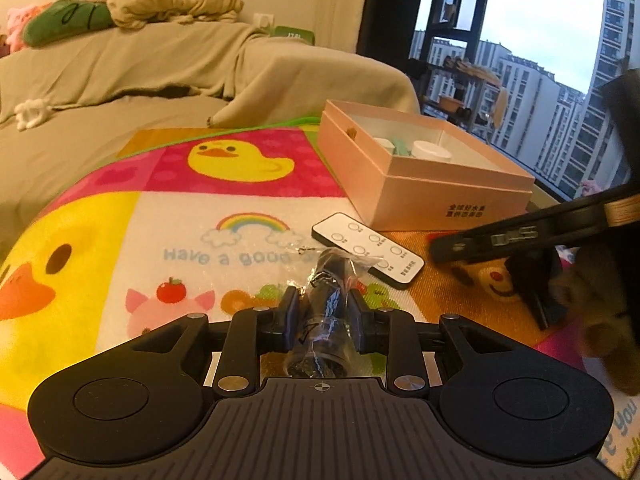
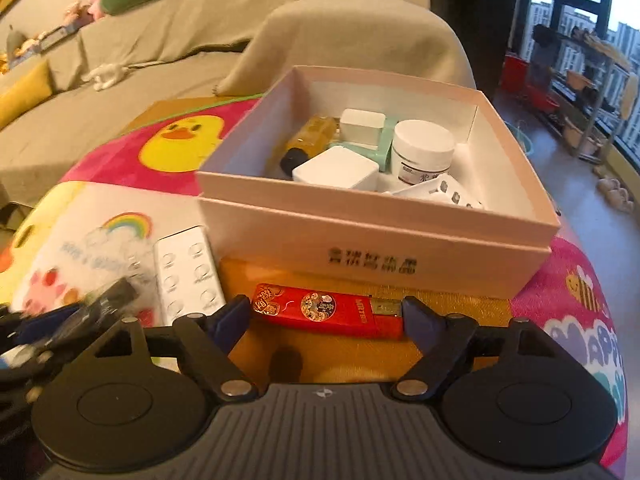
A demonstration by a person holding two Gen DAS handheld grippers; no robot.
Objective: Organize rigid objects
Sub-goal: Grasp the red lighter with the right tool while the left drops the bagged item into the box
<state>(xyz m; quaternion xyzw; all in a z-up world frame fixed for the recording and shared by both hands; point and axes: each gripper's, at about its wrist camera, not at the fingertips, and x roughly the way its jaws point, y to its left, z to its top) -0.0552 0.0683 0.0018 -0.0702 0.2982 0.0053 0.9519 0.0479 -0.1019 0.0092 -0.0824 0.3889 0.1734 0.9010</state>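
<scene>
A: The black thing wrapped in clear plastic (image 1: 326, 312) sits between the left gripper's (image 1: 323, 312) fingers, but the wrap glare hides any label, so no idea what it actually is.

B: Same. From the right wrist it's just a dark smear (image 2: 108, 300) at the left edge. The white remote (image 2: 190, 276) is blurry there too, button marks unreadable.

A: The pink box (image 1: 424, 196) mostly hides its contents from the left camera, only white tops poke out. The print on its front is too small to read.

B: The right gripper (image 1: 520, 240) runs off the frame edge there, smeared by motion.
</scene>
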